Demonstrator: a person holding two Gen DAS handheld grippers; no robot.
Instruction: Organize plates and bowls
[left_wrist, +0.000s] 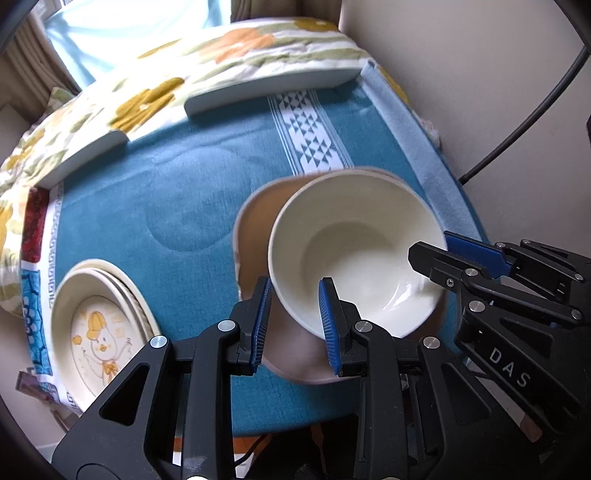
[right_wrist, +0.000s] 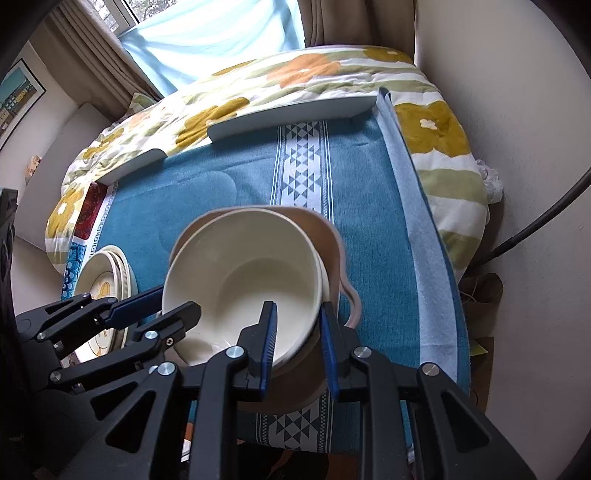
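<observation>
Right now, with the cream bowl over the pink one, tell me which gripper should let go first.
Left, probably. Both grippers, left and right, pinch the cream bowl's rim over the pink bowl. The plate stack lies on the left gripper's side, so it is nearer for the next pick.

Teal cloth-covered table (left_wrist: 177, 192), pinkish bowl (left_wrist: 255, 221), stacked plates (left_wrist: 74, 317), floral quilt (left_wrist: 147, 96)

Two close, downward views, shared bowl (left_wrist: 354, 251)

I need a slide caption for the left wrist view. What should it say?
Both tongs, left and right, grip the cream bowl's rim above a pinkish bowl on blue cloth.
</observation>
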